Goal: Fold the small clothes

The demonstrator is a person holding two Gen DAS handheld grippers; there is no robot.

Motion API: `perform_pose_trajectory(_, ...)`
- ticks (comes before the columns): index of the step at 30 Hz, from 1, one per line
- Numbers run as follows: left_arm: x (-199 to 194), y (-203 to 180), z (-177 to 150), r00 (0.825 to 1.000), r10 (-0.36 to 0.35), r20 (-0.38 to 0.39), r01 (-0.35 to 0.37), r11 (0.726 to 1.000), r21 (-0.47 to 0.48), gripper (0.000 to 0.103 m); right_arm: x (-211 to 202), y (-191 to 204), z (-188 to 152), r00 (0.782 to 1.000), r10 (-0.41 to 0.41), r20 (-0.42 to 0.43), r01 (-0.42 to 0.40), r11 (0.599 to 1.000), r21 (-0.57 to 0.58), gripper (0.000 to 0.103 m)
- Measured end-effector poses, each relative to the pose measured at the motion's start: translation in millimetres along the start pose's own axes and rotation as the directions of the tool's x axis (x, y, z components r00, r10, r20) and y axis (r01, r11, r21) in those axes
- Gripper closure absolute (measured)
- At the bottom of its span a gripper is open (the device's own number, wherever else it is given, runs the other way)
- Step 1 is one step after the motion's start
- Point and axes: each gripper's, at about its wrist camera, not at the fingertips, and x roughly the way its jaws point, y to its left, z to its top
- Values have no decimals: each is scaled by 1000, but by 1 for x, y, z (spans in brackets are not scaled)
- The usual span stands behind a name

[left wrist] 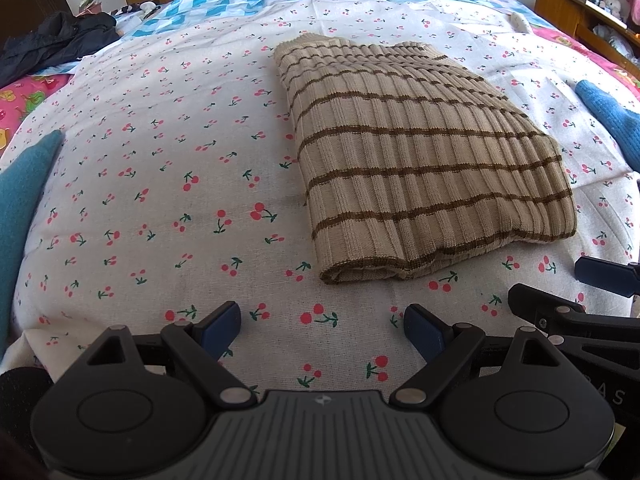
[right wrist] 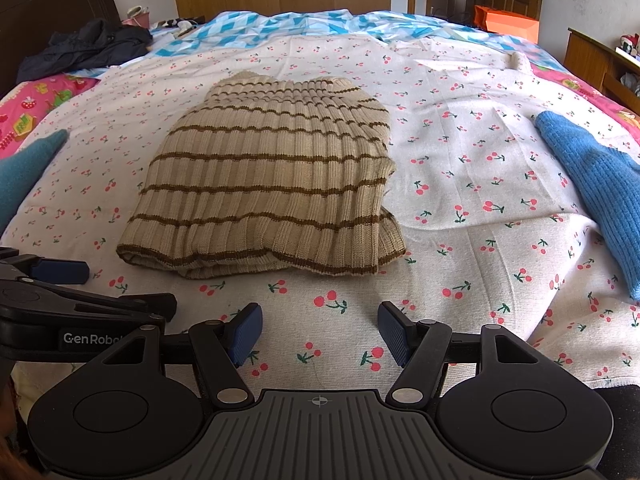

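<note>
Currently both tools idle: left gripper (left wrist: 322, 330) has fingers spread wide with nothing between them, right gripper (right wrist: 320, 330) likewise spread and empty. Striped beige sweater (right wrist: 266, 190) lies folded flat on the cherry-print sheet (right wrist: 460, 160), just beyond both grippers, not touched by either. Blue knit garment (right wrist: 592, 184) sits well apart at right, teal knit piece (right wrist: 28, 164) at left edge (partly cut off). Dark jacket (right wrist: 88, 46) far left.
</note>
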Motion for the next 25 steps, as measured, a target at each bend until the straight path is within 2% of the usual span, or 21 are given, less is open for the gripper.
perform_pose_trajectory(5,0,1,0,1000,-1,3,1,1000,-9,10,0,2,0,1000,0,2,0,1000,-11,37)
perform_pose_trajectory(8,-2,3,1,1000,-16,8,16,999,-33,10,-5,2,1,999,-3,36,4,1000,-8,35)
perform_pose_trajectory(25,-1,3,1,1000,-10,6,10,1000,-19,10,-2,-2,2,1000,2,24,-2,1000,-2,31)
